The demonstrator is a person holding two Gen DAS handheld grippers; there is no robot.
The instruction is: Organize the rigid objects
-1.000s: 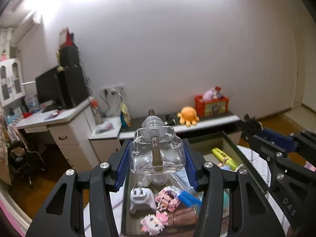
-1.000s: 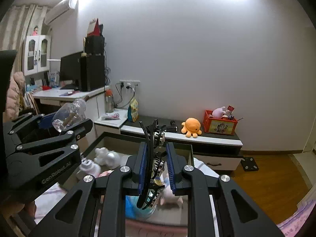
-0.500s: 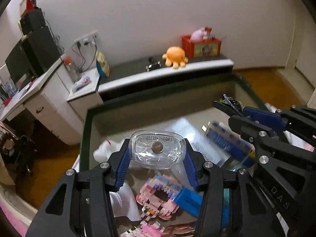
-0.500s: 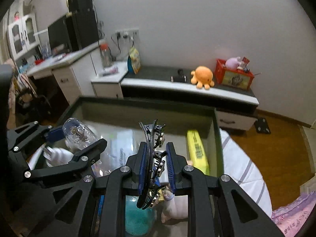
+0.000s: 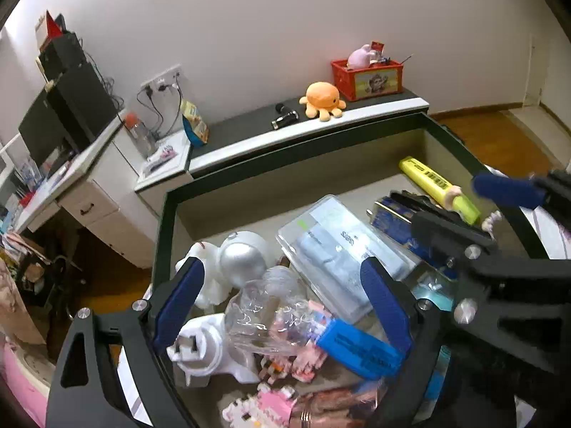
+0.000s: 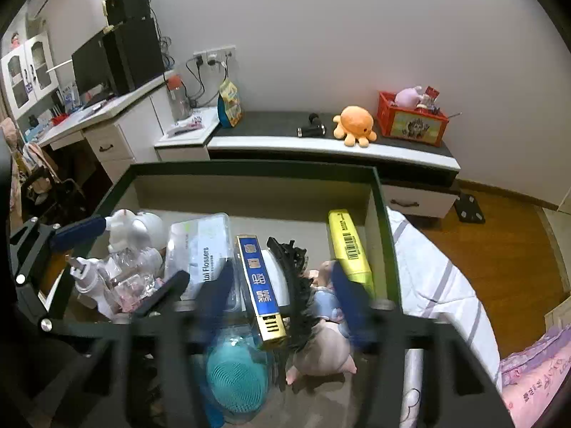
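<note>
With both our left gripper and right gripper fingers spread apart, the clear bottle and black hair claw rest atop the crowded box, where either could slide as we withdraw.

Left hand-held gripper at lower centre of frame, blue pads spread wide, nothing clamped. Clear plastic bottle lies between them in the dark-rimmed bin, atop pink block figures. White plug adapter lower left. Right hand-held gripper enters from right, near yellow highlighter.
</note>
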